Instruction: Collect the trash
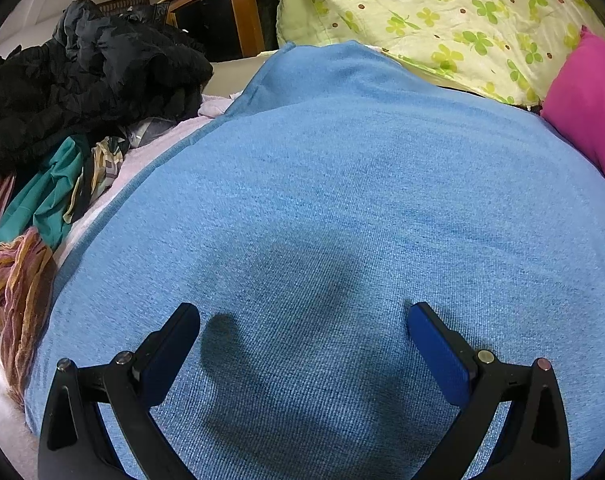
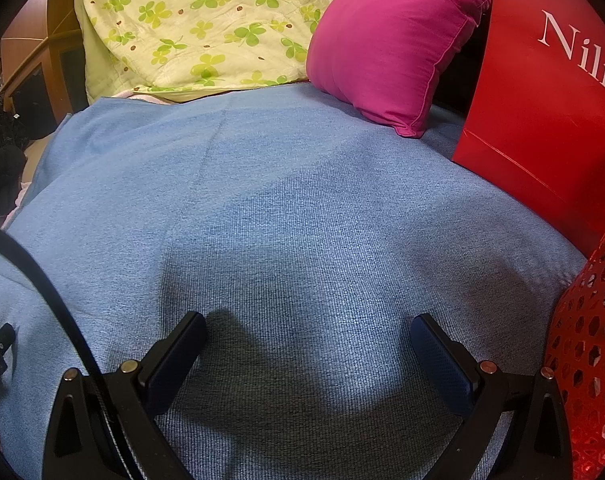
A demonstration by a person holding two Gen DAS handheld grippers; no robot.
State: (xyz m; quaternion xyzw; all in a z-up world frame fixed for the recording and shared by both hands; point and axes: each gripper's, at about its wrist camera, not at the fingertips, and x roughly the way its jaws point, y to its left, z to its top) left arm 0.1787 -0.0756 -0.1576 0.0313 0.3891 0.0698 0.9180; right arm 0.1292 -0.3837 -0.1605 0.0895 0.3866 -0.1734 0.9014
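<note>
My left gripper (image 1: 302,316) is open and empty, low over a blue cloth (image 1: 322,200) spread on the bed. My right gripper (image 2: 308,326) is open and empty over the same blue cloth (image 2: 282,200). A red perforated basket (image 2: 590,340) stands at the right edge of the right wrist view, with pale bits showing through its holes. A red paper bag (image 2: 542,100) with white lettering stands behind it. No loose trash shows on the cloth in either view.
A pink pillow (image 2: 390,40) and a green clover-print quilt (image 2: 190,28) lie at the back. A pile of black and coloured clothes (image 1: 82,80) lies at the left, with a striped scarf (image 1: 18,292). A wooden cabinet (image 1: 222,12) stands behind. A black cable (image 2: 42,280) crosses the left.
</note>
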